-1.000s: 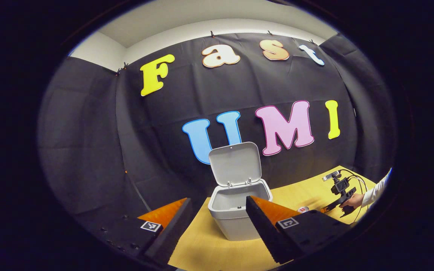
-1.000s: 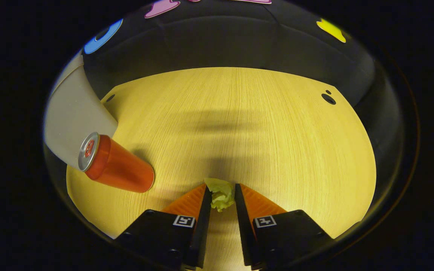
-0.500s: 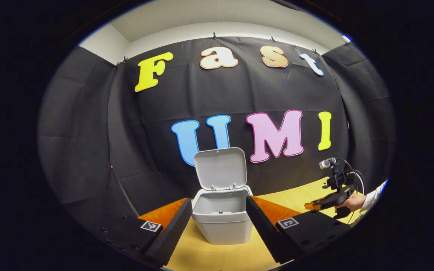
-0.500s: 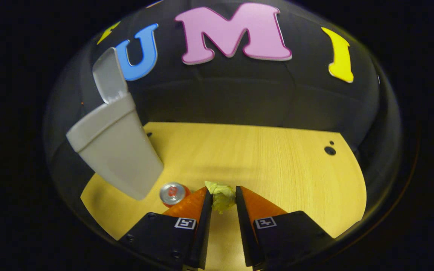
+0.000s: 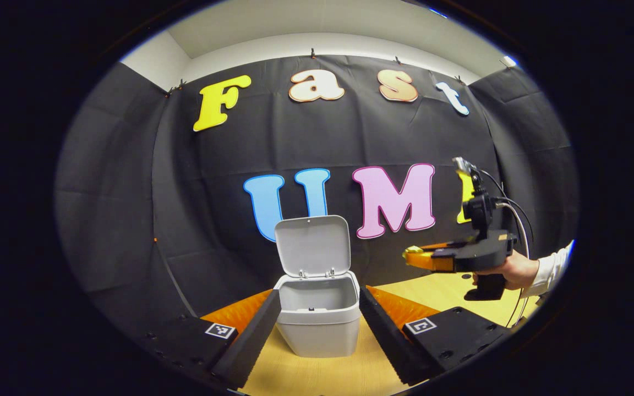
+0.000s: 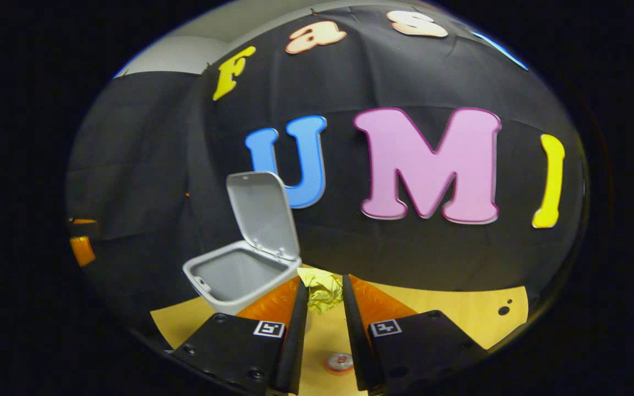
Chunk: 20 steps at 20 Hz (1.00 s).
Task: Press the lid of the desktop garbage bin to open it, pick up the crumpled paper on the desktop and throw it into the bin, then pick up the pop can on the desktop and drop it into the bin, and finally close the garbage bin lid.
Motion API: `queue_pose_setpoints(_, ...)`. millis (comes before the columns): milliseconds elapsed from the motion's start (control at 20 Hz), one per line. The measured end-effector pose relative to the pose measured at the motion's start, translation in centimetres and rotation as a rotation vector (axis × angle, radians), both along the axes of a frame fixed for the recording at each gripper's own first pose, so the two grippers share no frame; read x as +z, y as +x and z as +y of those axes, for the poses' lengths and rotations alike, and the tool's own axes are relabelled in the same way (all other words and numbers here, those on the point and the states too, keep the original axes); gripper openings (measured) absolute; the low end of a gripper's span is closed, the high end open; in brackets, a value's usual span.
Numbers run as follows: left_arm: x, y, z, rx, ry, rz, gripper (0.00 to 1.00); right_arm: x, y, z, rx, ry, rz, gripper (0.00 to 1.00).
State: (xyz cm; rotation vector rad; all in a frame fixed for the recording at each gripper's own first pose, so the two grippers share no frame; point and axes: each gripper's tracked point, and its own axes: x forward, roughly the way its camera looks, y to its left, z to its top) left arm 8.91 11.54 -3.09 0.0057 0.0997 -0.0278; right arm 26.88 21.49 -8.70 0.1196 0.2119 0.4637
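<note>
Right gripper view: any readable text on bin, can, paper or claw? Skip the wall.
Grey plastic lidded bin: none.
Round silver can top: red mark, too blurred to read.
Crumpled yellow paper: none seen.
Right claw: two square black-and-white coded markers, no words.

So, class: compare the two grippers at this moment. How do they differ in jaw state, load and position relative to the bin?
The left gripper has its jaws spread wide and empty; the right gripper is closed on the crumpled paper. In its own view, the left gripper frames the garbage bin head-on; the right gripper, seen in the left gripper view, is raised off to the bin's side. Both point toward the bin, whose lid stands open.
</note>
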Motion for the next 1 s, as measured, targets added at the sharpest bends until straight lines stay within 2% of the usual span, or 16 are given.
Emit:
queue_pose_setpoints(200,-0.2,-1.0,0.5,0.025,-0.015,0.002,0.96,0.7,0.4,6.7,0.088,0.021,-0.015,0.41)
queue_pose_setpoints(400,-1.5,-2.2,1.2,0.057,-0.011,0.027,0.96,-2.5,1.4,12.4,0.155,-0.045,0.011,0.41)
queue_pose_setpoints(600,-2.9,-3.0,2.1,0.081,-0.029,0.055,0.96,-6.5,3.3,14.5,0.129,-0.095,0.099,0.41)
queue_pose_setpoints(750,-4.1,-3.2,2.8,0.098,-0.045,0.079,0.96,-8.1,3.7,15.6,0.149,-0.113,0.146,0.42)
queue_pose_setpoints(800,-4.4,-3.2,2.9,0.099,-0.045,0.082,0.96,-8.3,3.6,15.7,0.155,-0.118,0.145,0.35)
queue_pose_setpoints(850,-4.5,-3.0,3.0,0.096,-0.046,0.083,0.96,-8.2,3.2,16.0,0.158,-0.124,0.141,0.58)
queue_pose_setpoints(900,-4.7,-3.0,3.0,0.088,-0.048,0.086,0.96,-8.1,3.1,15.9,0.16,-0.126,0.138,0.48)
queue_pose_setpoints(1000,-5.5,-2.6,2.4,0.059,-0.06,0.09,0.96,-7.6,2.8,15.5,0.155,-0.135,0.126,0.82)
